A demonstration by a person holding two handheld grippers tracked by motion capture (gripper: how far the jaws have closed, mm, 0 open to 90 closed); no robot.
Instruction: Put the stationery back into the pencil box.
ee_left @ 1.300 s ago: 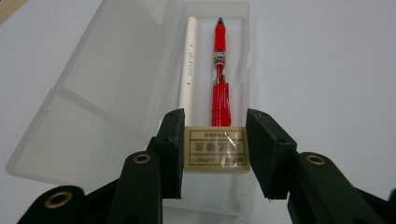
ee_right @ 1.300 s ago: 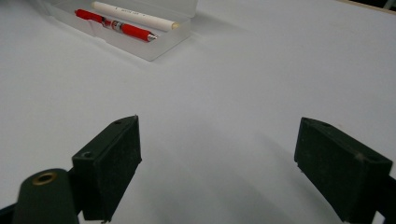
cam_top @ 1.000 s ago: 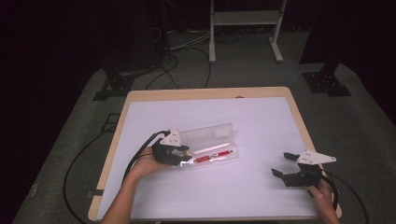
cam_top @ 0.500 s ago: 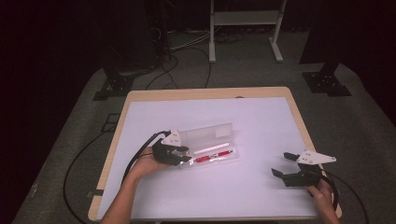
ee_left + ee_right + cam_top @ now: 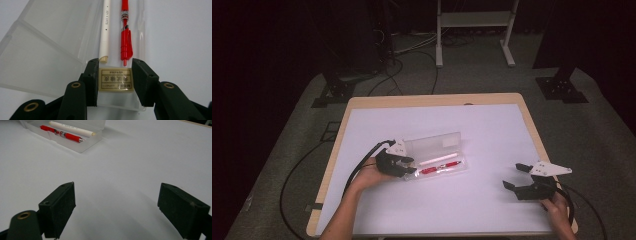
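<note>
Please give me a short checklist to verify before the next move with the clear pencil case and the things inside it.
1. Pencil case lid open, folded back: ok.
2. Left tool jaws astride the case end around the eraser: ok.
3. Left pads pressing on the eraser or case walls: cannot tell.
4. Red pen and white pen lying side by side in the case: ok.
5. Right tool open, holding nothing, apart from the case: ok.
6. Table around the case free of other things: ok.
</note>
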